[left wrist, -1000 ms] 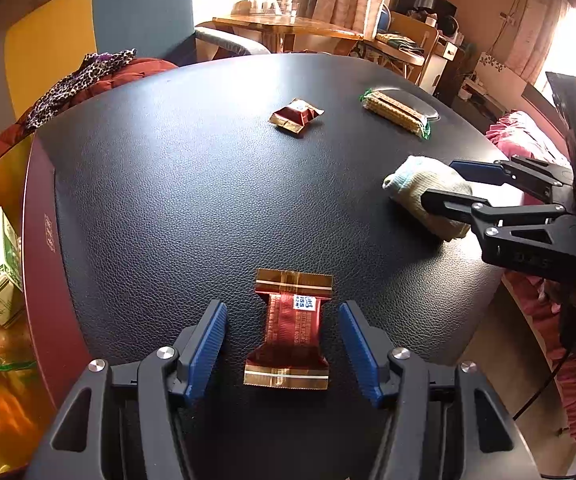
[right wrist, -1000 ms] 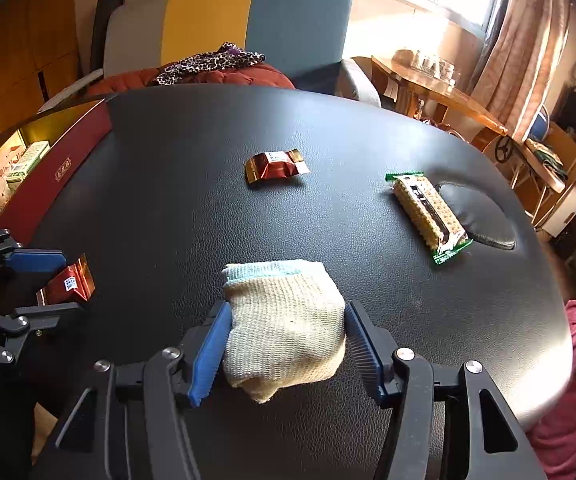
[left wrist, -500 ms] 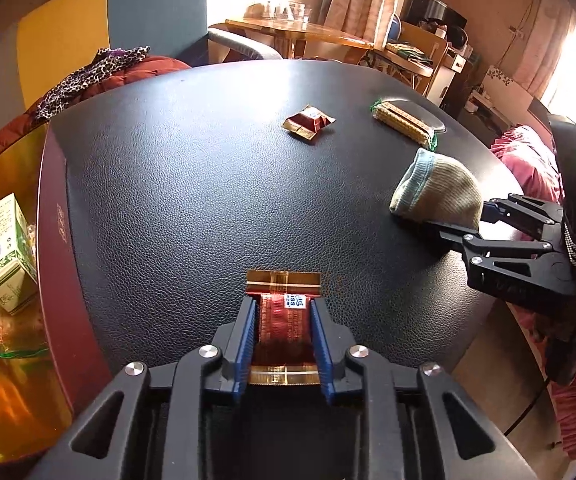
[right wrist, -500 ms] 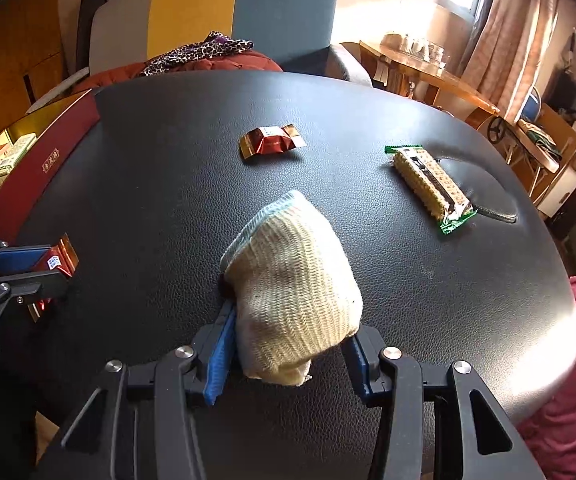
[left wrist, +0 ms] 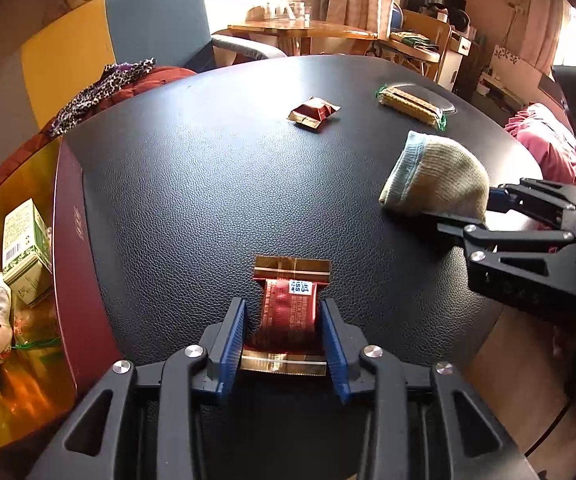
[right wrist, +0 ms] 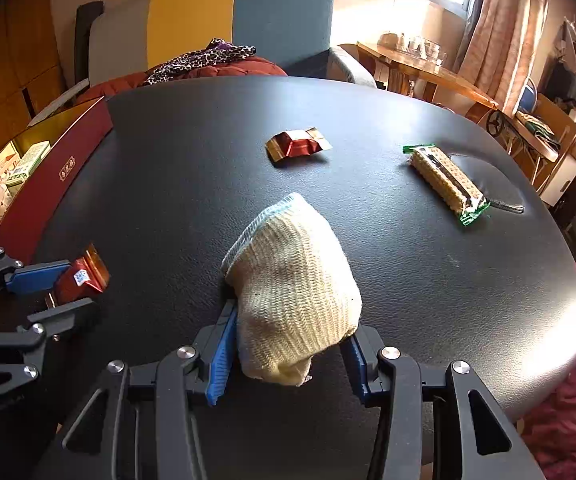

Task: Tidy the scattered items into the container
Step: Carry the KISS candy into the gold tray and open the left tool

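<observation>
Holding, left side: the left hand-held gripper (left wrist: 281,308) has a red snack packet (left wrist: 288,316) with gold ends lengthwise between its blue pads. Its jaws are opening, yet the pads touch the packet's sides at the near gold seam.
Packet seen from the right wrist: the red snack packet sits tilted between the left hand-held gripper's fingers, its far gold end raised, at the near left edge of the desk (left wrist: 207,184).
Holding, right side: the right hand-held gripper (right wrist: 292,344) is closed narrowly on a cream knitted bundle (right wrist: 294,280) with a pale blue rim. Both pads press into its near end, and the knit bulges above them.
Bundle's place: near right part of the desk, its blue rim pointing to the far left; whether its underside touches the desk, I cannot tell.
Container: a dark red box (left wrist: 67,240) with a shiny gold inside stands against the left edge of the desk. In it lie a green and white carton (left wrist: 23,252) and some other things too blurred to name.
Loose on the desk: a small red and gold sweet (left wrist: 312,113) far of centre, and a wafer bar (left wrist: 410,105) in a clear wrapper with green ends at the far right, well apart from both hand-held grippers.
Background: a blue and yellow armchair (right wrist: 247,20) with a leopard-print cloth (right wrist: 203,58) beyond the far edge.
</observation>
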`<action>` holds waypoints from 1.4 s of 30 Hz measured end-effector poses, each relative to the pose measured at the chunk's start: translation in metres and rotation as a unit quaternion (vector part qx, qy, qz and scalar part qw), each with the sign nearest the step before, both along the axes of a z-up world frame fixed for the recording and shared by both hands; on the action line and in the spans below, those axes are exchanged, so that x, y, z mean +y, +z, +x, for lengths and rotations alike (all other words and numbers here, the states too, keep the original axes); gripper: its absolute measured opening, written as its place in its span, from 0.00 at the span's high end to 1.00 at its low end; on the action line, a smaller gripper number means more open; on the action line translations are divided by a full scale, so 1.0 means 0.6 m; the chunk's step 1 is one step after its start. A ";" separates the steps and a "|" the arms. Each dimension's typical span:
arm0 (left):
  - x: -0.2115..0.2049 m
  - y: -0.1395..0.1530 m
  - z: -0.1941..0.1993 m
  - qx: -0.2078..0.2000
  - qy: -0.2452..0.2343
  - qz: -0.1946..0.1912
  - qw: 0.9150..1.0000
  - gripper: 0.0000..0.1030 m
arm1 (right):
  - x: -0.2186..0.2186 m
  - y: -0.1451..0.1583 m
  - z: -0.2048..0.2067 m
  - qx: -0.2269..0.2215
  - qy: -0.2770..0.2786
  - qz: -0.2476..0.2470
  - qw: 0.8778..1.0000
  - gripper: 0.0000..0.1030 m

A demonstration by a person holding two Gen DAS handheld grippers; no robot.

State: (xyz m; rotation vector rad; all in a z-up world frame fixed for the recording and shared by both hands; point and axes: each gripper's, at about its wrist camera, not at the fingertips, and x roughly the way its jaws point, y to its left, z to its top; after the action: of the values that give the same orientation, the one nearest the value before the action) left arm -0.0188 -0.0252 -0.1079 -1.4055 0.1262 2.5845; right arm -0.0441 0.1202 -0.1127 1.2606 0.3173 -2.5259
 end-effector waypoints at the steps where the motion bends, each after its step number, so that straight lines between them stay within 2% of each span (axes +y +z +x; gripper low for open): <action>1: 0.000 0.000 -0.001 0.000 0.000 0.000 1.000 0.63 | -0.004 0.000 0.001 0.000 0.000 0.001 1.000 0.53; 6: -0.014 0.003 0.001 -0.001 0.010 0.028 1.000 0.76 | -0.011 -0.003 0.003 -0.001 -0.005 -0.002 1.000 0.53; 12: -0.049 0.013 0.018 -0.003 0.024 0.082 0.996 0.76 | -0.013 -0.004 0.008 0.001 -0.012 -0.007 1.000 0.53; 17: -0.068 0.035 0.039 0.014 0.029 0.099 0.995 0.77 | -0.031 -0.003 0.015 0.004 -0.009 -0.015 1.000 0.53; 23: -0.099 0.081 0.059 0.054 0.046 0.111 0.991 0.77 | -0.068 -0.002 0.025 0.006 0.012 -0.019 1.000 0.53; 27: -0.146 0.118 0.073 0.087 0.080 0.113 0.987 0.77 | -0.090 -0.003 0.031 0.006 0.025 -0.019 0.999 0.53; 32: -0.237 0.148 0.075 0.115 0.147 0.105 0.977 0.77 | -0.111 -0.004 0.034 0.007 0.037 -0.017 0.999 0.53; 36: -0.312 0.147 0.062 0.112 0.199 0.094 0.969 0.77 | -0.119 -0.006 0.034 0.007 0.040 -0.015 0.999 0.53; 42: -0.382 0.124 0.033 0.101 0.238 0.072 0.963 0.77 | -0.121 -0.009 0.033 0.006 0.042 -0.014 0.999 0.53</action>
State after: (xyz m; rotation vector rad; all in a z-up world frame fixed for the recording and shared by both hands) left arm 0.0009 -0.2546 -0.0338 -1.2373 -0.4131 3.0405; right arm -0.0243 0.0475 -0.1179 1.1968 0.3281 -2.4600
